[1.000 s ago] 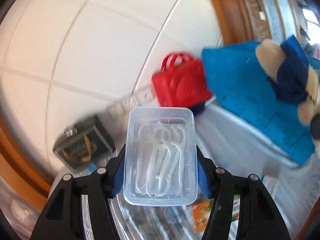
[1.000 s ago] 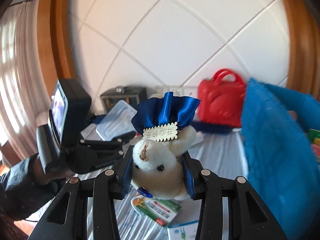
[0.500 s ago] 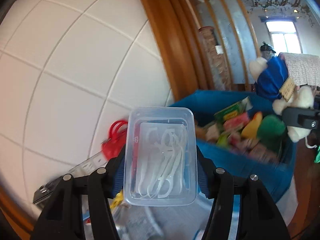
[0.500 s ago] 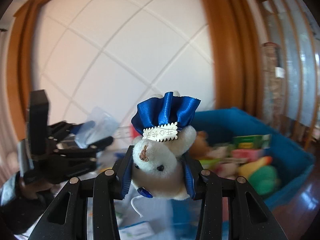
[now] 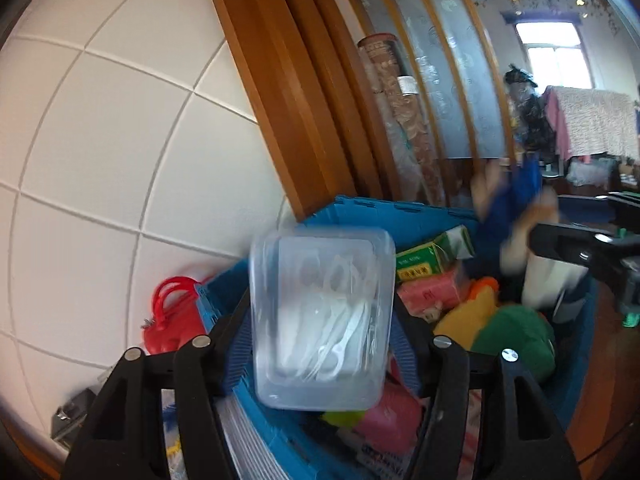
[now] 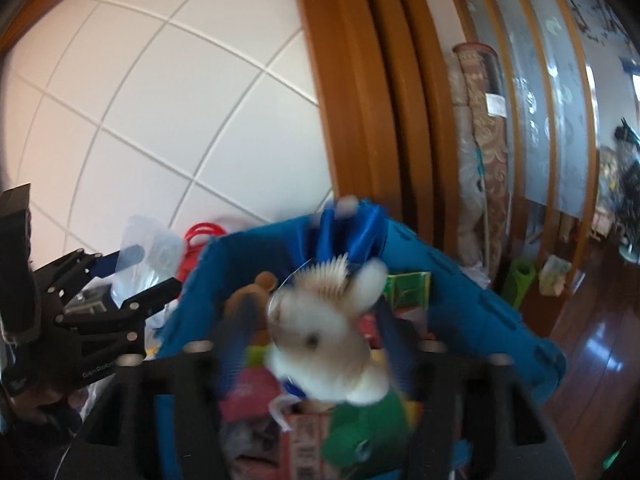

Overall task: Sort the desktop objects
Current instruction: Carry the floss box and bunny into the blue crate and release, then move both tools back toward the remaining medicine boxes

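A blue crate (image 6: pixel 472 300), filled with packets and soft toys, is seen below both tools, beside a white tiled wall (image 5: pixel 100 152). A clear plastic box (image 5: pixel 320 320) of floss picks is seen tilted between the blue pads of the left tool (image 5: pixel 320 344), whose jaws are opening. A white plush bunny (image 6: pixel 324 332) with a blue bow is blurred between the spread, opening jaws of the right tool (image 6: pixel 316 348), above the crate's contents.
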A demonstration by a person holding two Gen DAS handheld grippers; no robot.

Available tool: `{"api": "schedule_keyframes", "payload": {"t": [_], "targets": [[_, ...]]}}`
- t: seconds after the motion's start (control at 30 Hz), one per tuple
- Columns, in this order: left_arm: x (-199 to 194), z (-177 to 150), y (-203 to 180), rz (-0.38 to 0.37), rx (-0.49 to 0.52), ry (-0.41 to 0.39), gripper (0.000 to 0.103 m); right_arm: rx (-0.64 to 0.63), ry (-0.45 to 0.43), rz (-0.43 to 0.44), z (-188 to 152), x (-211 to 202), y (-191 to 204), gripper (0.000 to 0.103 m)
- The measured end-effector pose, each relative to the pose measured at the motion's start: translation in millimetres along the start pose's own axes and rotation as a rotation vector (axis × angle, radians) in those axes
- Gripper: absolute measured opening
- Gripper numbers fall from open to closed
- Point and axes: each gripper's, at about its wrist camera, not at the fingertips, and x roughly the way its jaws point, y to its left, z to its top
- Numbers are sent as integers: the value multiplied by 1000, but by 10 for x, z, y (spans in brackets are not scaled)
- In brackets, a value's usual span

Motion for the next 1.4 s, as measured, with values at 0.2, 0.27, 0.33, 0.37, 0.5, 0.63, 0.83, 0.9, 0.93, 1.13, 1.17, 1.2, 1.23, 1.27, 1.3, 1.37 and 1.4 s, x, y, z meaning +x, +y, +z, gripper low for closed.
{"api": "schedule_keyframes", "payload": {"t": [0.2, 0.27, 0.33, 0.37, 0.5, 0.63, 0.83, 0.9, 0.93, 1.13, 1.17, 1.2, 1.23, 1.27, 1.3, 1.37, 1.4], "targets": [[-51, 113, -72, 94, -20, -39, 95, 25, -54, 19, 18, -128, -169, 84], [-72, 115, -52, 94, -44, -38, 96, 38, -56, 28, 29, -94, -249, 86], [-52, 123, -66, 103, -49, -33, 96, 35, -55, 41, 10, -74, -270, 87], [-63, 102, -50, 113, -51, -33, 96, 25, -51, 42, -12, -80, -229, 87], [-114, 78, 17, 121, -88, -26, 96, -3, -35, 59, -72, 52, -257, 88], [-307, -111, 158, 169, -100, -30, 96, 7, -14, 93, -168, 97, -232, 92], [-716, -582, 683, 283, -179, -24, 96, -10, -45, 160, -253, 7, -13, 94], [-827, -728, 841, 313, -202, -17, 96, -26, -58, 158, -256, -31, 102, 94], [-889, -823, 929, 333, -212, -15, 96, -40, -64, 153, -248, -54, 166, 94], [-1141, -1486, 1401, 391, -255, 59, 96, -86, -56, 273, -285, -155, 776, 95], [-1161, -1633, 1477, 394, -258, 87, 96, -126, -48, 299, -344, -183, 971, 95], [-1178, -1756, 1537, 390, -257, 109, 96, -163, -40, 326, -417, -215, 1184, 95], [-1199, -1873, 1586, 389, -254, 125, 96, -186, -30, 354, -482, -239, 1354, 95], [-1217, -1981, 1627, 393, -252, 142, 96, -204, -18, 391, -550, -261, 1528, 95], [-1251, -2163, 1694, 390, -253, 167, 96, -220, -2, 427, -624, -272, 1703, 96], [-1288, -2406, 1792, 374, -260, 202, 96, -239, 51, 478, -799, -240, 2045, 97], [-1299, -2539, 1852, 369, -267, 227, 96, -243, 94, 507, -926, -192, 2227, 97]]}}
